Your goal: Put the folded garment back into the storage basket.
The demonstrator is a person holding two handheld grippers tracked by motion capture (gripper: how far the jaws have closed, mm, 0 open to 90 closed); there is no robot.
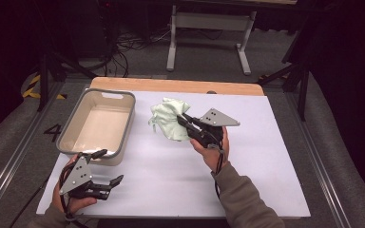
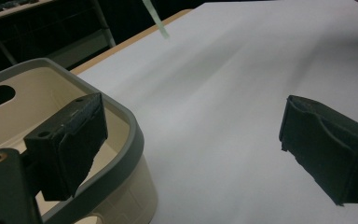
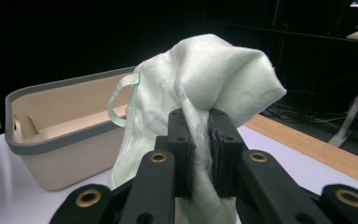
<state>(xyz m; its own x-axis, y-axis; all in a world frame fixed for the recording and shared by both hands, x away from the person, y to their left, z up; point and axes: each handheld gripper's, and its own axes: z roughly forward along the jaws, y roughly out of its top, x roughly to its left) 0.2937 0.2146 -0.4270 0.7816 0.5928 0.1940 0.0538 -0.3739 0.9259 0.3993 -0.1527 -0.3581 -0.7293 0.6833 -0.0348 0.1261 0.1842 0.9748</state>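
Right tongs (image 3: 199, 140) clamping cloth (image 3: 205, 79) beside bin (image 1: 123, 124).

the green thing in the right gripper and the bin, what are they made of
Green cloth: soft woven or terry-like fabric, matte; it drapes, creases and has a hemmed loop. Bin: likely rigid moulded plastic, smooth cream walls with a grey rim and a cut-out handle.

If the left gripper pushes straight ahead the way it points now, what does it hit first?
Probably nothing soon: the open left gripper faces bare white table beyond its jaws. The beige tub sits just beside one jaw and might graze it; depth is unclear.
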